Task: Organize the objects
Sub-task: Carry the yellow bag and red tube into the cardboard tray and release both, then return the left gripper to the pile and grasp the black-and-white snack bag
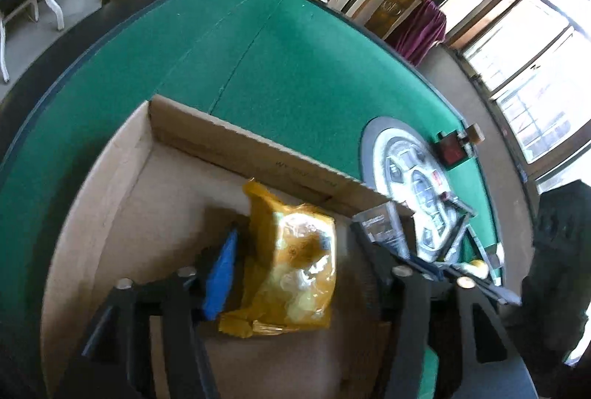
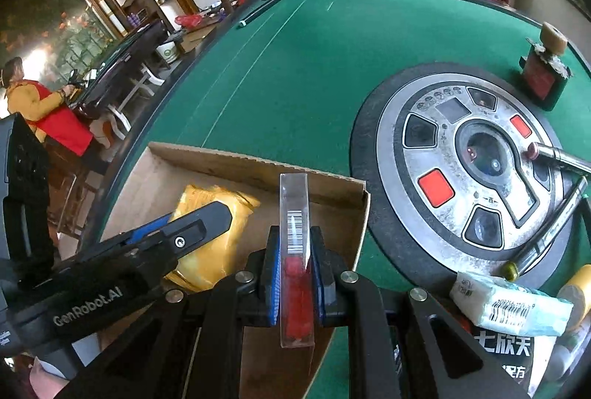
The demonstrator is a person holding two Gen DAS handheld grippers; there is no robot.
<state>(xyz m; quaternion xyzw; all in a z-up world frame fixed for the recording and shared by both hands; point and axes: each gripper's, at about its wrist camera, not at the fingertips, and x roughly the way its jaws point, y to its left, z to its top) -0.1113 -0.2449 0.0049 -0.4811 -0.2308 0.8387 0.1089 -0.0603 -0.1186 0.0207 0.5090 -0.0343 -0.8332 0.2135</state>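
A cardboard box [image 1: 236,144] sits on the green felt table; it also shows in the right wrist view [image 2: 258,170]. A yellow snack bag [image 1: 295,262] lies inside it, also seen in the right wrist view [image 2: 218,236]. My left gripper [image 1: 291,273] is open above the bag, fingers on either side of it, and appears from the side in the right wrist view [image 2: 192,236]. My right gripper [image 2: 293,273] is shut on a clear plastic case with a barcode and red contents [image 2: 295,251], held over the box's right edge. The case also shows in the left wrist view [image 1: 384,225].
A round metal control panel [image 2: 472,162] is set in the table right of the box. A tissue pack [image 2: 509,306], pens [image 2: 554,218], a yellow object [image 2: 576,288] and a small red box [image 2: 543,77] lie near it. A person in red [image 2: 40,107] stands far left.
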